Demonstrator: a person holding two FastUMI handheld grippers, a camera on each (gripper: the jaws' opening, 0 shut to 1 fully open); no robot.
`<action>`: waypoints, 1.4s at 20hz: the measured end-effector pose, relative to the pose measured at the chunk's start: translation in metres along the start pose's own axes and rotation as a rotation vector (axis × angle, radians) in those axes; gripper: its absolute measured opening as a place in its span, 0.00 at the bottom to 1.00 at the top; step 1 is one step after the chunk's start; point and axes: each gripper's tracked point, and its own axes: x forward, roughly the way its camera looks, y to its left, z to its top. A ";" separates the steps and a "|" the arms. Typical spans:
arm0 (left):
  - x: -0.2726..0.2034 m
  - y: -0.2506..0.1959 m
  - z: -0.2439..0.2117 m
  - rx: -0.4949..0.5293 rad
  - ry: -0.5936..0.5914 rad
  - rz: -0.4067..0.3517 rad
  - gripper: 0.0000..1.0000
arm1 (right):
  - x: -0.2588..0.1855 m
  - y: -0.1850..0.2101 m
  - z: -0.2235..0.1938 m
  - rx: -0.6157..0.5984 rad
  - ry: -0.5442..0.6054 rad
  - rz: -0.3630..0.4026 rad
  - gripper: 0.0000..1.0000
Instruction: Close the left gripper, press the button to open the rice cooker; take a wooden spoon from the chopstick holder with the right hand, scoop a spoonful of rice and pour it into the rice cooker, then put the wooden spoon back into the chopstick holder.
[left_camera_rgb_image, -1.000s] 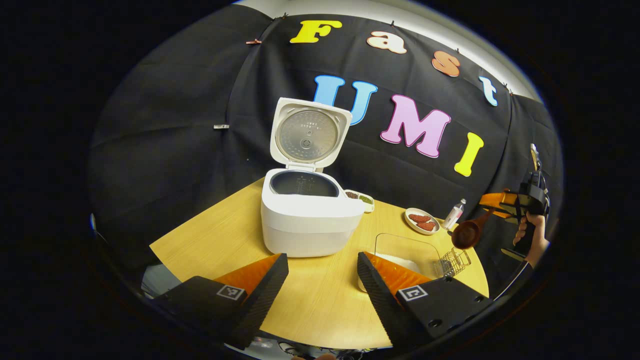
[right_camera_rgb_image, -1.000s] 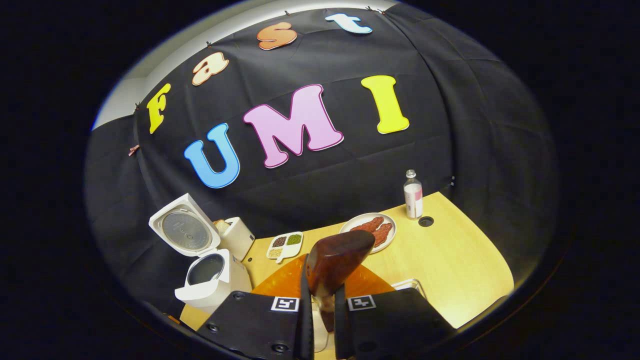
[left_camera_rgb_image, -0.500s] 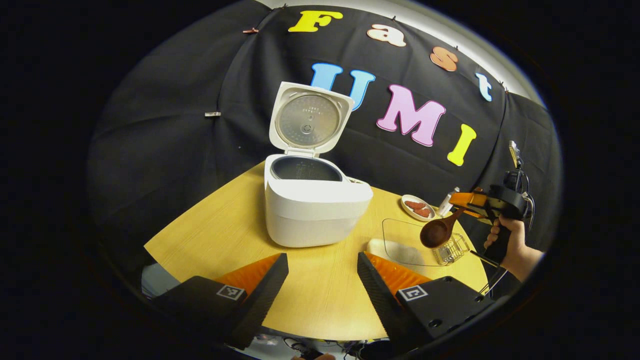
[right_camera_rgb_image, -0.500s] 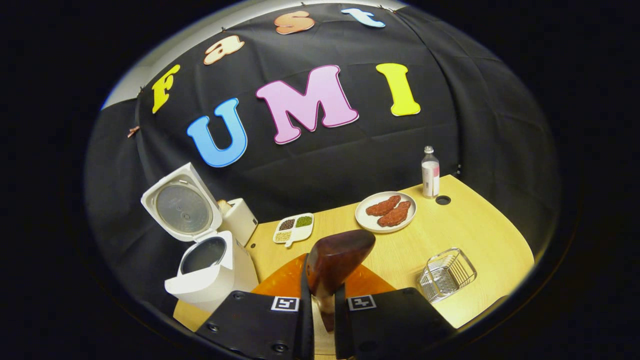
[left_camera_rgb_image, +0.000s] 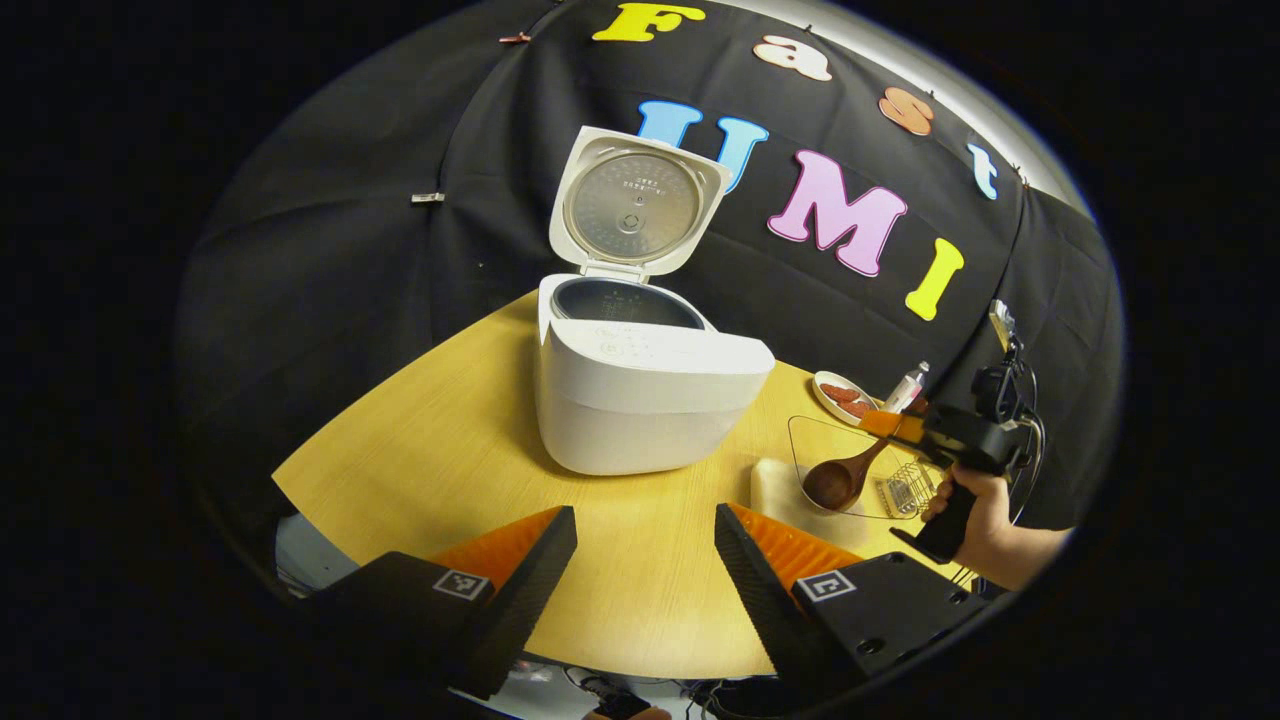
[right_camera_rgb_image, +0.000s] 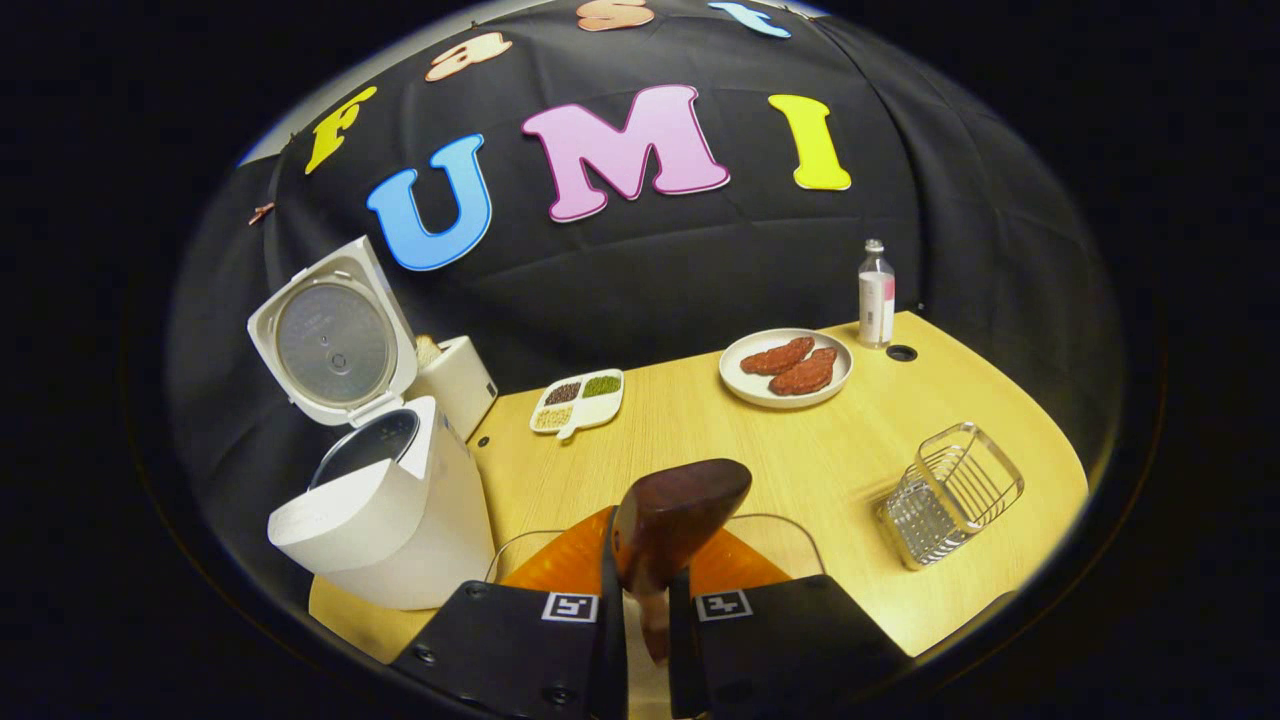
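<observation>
Black cloth backs a wooden table (left_camera_rgb_image: 450, 440) that carries the whole setup. At 12 o'clock in the left gripper view sits the cooker (left_camera_rgb_image: 640, 400), its lid (left_camera_rgb_image: 635, 205) standing upright and the dark inner pot (left_camera_rgb_image: 625, 303) exposed. The left gripper (left_camera_rgb_image: 645, 560) hovers near the table's front edge at 6 o'clock, fingers spread wide with nothing between them.

At 3 o'clock in that view a hand (left_camera_rgb_image: 985, 520) holds the right gripper (left_camera_rgb_image: 885, 425), which pinches the handle of the spoon (left_camera_rgb_image: 835, 480). The spoon's bowl hangs low over a clear rice container (left_camera_rgb_image: 800, 450), just beside the wire holder (left_camera_rgb_image: 905, 490).

In the right gripper view the right gripper (right_camera_rgb_image: 647, 620) has its fingers pressed onto the spoon (right_camera_rgb_image: 675, 520) handle at 6 o'clock, the bowl pointing forward above the clear container's rim (right_camera_rgb_image: 790, 535). The cooker (right_camera_rgb_image: 385, 510) stands at 9 o'clock, lid up. The holder (right_camera_rgb_image: 950, 495) lies tilted at 3 o'clock, well apart from the spoon. A plate (right_camera_rgb_image: 785, 368) with two brown patties sits at 1 o'clock, a bottle (right_camera_rgb_image: 876, 307) just beyond it, and a small divided dish (right_camera_rgb_image: 578, 400) of grains at 11 o'clock. A white box (right_camera_rgb_image: 455, 380) stands behind the cooker.
</observation>
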 end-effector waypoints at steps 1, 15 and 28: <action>0.001 0.000 -0.001 0.000 0.003 -0.004 0.96 | -0.001 0.004 -0.003 -0.002 0.003 0.003 0.21; -0.001 0.001 0.000 -0.023 -0.008 -0.013 0.96 | -0.020 0.034 -0.031 0.346 0.179 0.012 0.21; -0.008 -0.007 0.006 0.016 -0.029 -0.016 0.96 | -0.032 -0.003 -0.014 0.687 0.227 0.012 0.21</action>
